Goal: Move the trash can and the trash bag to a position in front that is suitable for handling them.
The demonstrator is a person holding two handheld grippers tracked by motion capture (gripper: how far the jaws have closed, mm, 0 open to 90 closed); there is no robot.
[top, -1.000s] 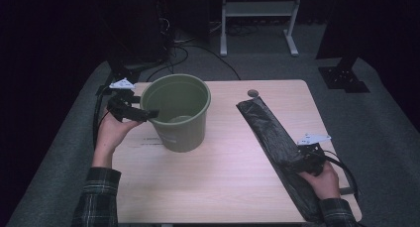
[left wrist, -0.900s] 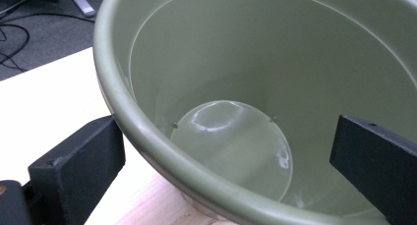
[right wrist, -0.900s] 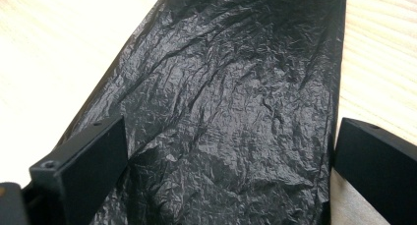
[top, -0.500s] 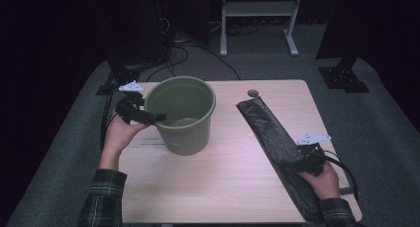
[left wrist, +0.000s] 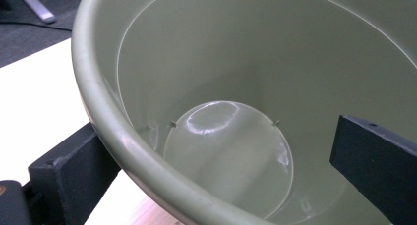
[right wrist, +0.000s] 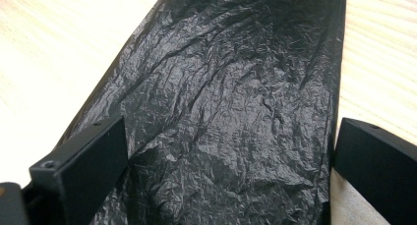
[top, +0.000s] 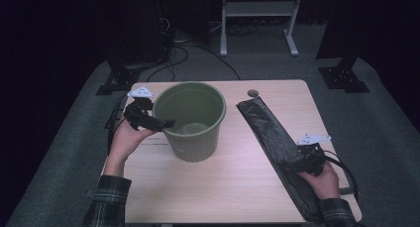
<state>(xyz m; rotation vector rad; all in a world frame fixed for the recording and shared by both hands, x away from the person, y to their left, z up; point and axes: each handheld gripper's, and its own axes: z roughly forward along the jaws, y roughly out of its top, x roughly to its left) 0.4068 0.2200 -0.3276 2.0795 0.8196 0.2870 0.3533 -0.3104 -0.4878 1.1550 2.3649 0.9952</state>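
An empty olive-green bucket [top: 193, 145] stands upright on the left half of the wooden table [top: 233, 187]. My left gripper [top: 157, 123] is at its left rim, open. In the left gripper view the left gripper [left wrist: 221, 136] straddles the bucket [left wrist: 147, 48]: one jaw is outside the wall, the other inside. A long folded black plastic bag [top: 267, 130] lies slantwise on the right half. My right gripper [top: 306, 160] rests over the bag's near part, open. In the right gripper view the right gripper [right wrist: 231, 131] has a jaw on each side of the bag [right wrist: 221, 87].
A small round disc [top: 253, 93] is set in the tabletop near the far edge, between the bucket and the bag. Bare wood lies between the two. Cables [top: 198, 51] and stand feet [top: 344, 78] sit on the grey floor beyond the table.
My left gripper has moved right, up to the bucket's rim, and now straddles it. The bucket has shifted a little right and nearer. The right gripper and the bag have not moved.
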